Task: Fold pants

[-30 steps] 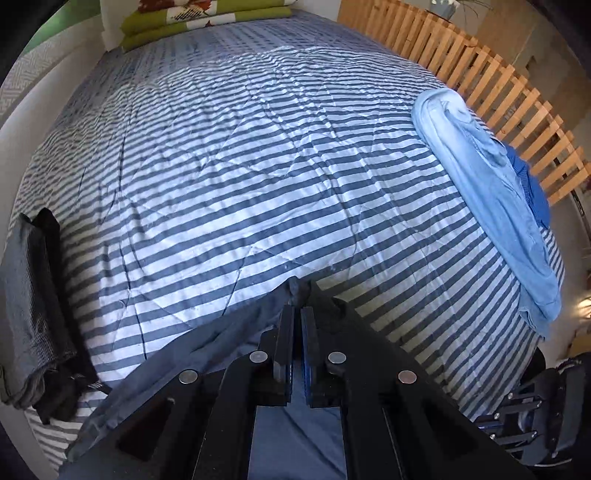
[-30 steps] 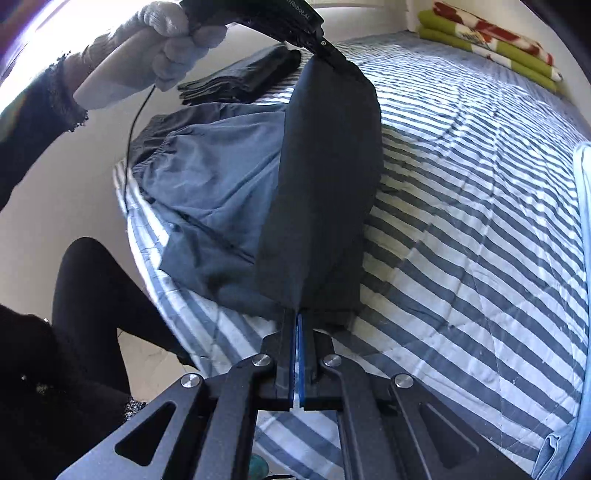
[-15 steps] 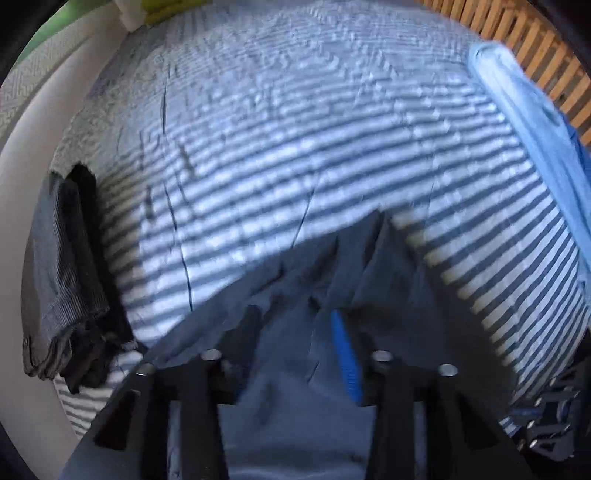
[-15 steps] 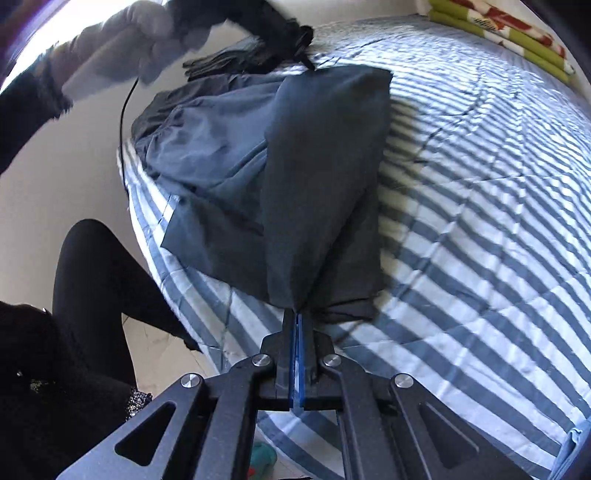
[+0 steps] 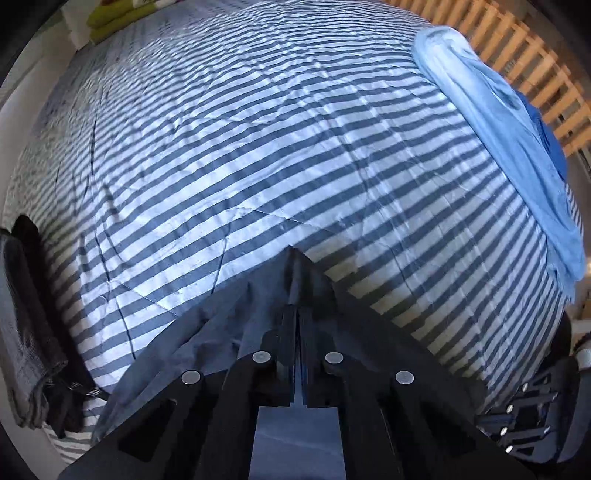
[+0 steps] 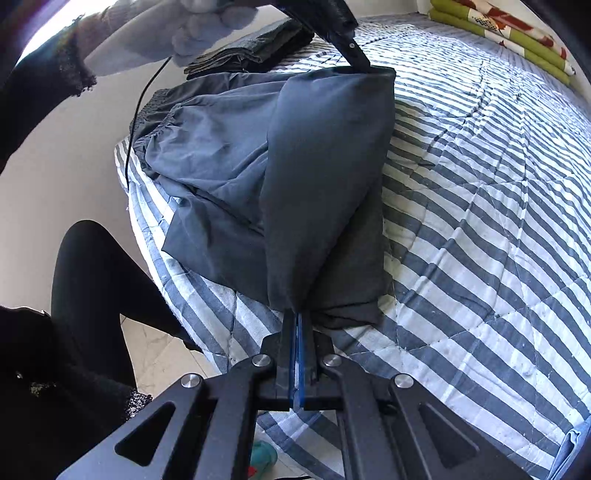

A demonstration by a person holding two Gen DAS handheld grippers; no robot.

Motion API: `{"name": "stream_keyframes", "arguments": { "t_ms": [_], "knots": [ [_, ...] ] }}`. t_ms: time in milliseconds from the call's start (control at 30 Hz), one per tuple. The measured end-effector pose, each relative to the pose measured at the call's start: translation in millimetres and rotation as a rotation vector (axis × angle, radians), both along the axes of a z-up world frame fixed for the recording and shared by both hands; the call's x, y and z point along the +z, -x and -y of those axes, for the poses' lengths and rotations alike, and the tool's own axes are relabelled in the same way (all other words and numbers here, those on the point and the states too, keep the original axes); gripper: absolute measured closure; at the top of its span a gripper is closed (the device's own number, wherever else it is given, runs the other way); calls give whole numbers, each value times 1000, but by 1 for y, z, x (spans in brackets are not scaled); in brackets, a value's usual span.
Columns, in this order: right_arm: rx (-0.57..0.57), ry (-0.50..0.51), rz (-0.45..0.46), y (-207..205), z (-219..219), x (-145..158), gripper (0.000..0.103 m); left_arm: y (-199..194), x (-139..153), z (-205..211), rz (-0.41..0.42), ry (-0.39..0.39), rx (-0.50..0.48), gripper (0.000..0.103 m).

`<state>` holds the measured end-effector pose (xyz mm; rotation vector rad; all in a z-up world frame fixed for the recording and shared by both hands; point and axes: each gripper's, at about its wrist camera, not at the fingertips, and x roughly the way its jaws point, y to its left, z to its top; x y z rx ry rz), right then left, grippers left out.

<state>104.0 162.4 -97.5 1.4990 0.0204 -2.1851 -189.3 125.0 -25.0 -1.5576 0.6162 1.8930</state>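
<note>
No readable brand, label or writing in either view.

Dark grey pants [image 6: 229, 155] lie on the striped bedspread [image 5: 258, 147] at the bed's near corner, waistband twd the edge, one leg folded up over the rest. That folded panel is stretched betw the two tongs.

Right gripper [image 6: 298, 317]: jaws closed, blue pads together, pinching the near corner of the folded leg. Cloth bunches right at the tips, so how much sits inside is hard to make out.

Left gripper [image 5: 296, 310]: jaws have just been closing after a brief opening; now pressed together w/ a peak of the dark cloth caught at the tips, fabric rising in a point just beyond them. In the right wrist view the same gripper [image 6: 360, 61] comes down from the top, tip on the far corner of the panel; its body is cut off by the frame edge. A gloved hand [image 6: 207, 33] w/ a dark lacy cuff holds it, partly blown out by glare; a thin black cable hangs from it.

Folded dark clothes [image 5: 29, 325] sit at the bed's left edge, half out of frame. Light blue garment [image 5: 498, 147] lies along the right edge beside a wooden slatted rail [image 5: 535, 74]. Green folded bedding [image 6: 517, 40] at the far end, pattern unclear. Person's dark-clad leg [image 6: 92, 288] beside the bed.
</note>
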Motion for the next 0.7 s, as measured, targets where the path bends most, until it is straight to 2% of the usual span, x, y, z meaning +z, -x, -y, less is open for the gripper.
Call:
{"name": "stream_keyframes", "arguments": {
  "t_ms": [67,133,200,300,367,500,533,567,600,633,700],
  "knots": [
    [-1,-6,-2,-1,0,1,102,-6,9,3,-23,1,-10,103],
    [5,-12,-10,-5,-1,3,102,-3,20,16,-56,-2,34,103],
    [-1,-24,-25,-11,-5,5,102,7,29,35,-53,-31,104,103],
    [-9,-1,-30,-11,-9,9,102,9,37,46,-65,-46,124,103],
    [-14,8,-44,-10,-9,13,102,13,39,45,-79,-51,130,103],
    [-15,27,-65,-10,-14,20,102,30,52,27,-54,-150,153,103],
    [-43,32,-49,-7,-23,17,102,36,56,16,-88,-170,170,103],
    [-78,46,-3,-2,-34,12,102,44,58,1,-136,-150,176,103],
    [-130,77,78,6,-53,1,99,50,59,-12,-147,-135,161,98],
    [-171,85,118,8,-67,-5,99,55,62,-21,-143,-125,157,92],
    [-243,61,129,4,-94,-7,99,51,73,-27,-159,-160,141,64]
  ]
}}
